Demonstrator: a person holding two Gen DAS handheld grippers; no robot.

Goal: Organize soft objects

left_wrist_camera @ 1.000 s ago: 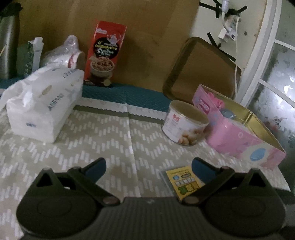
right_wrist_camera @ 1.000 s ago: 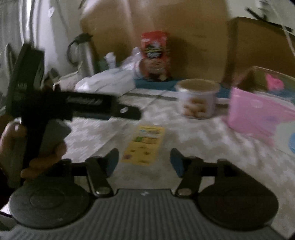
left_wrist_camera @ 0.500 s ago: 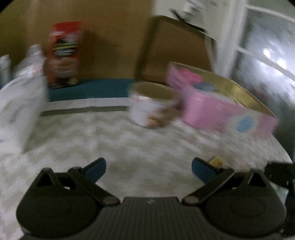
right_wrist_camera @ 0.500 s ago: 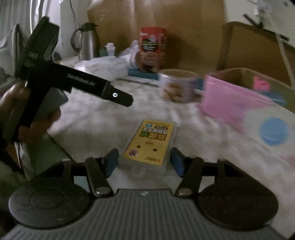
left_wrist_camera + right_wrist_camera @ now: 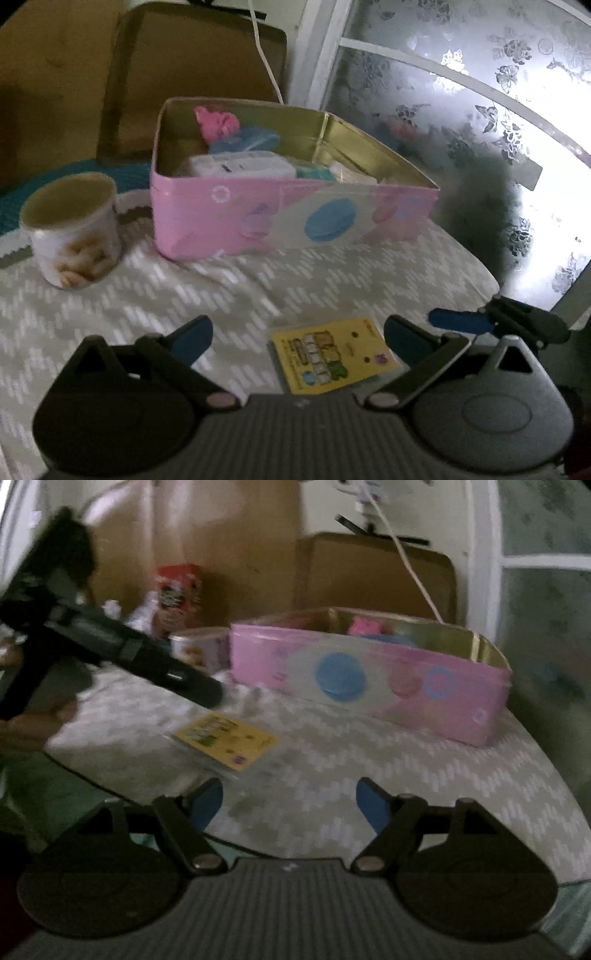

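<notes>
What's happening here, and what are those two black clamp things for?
A person holds a two-finger gripper in each hand and is tidying small items into the open pink tin, which already contains a few things. Right now both the left gripper and the right gripper are open and empty. A flat yellow packet lies on the patterned tablecloth, just in front of the left gripper, not gripped yet. A round can stands beside the tin.

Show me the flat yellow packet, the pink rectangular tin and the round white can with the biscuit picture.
flat yellow packet (image 5: 330, 360), left wrist view, middle of its printed face.
pink rectangular tin (image 5: 236, 214), left wrist view, its front wall.
round white can (image 5: 75, 247), left wrist view, its side.
</notes>
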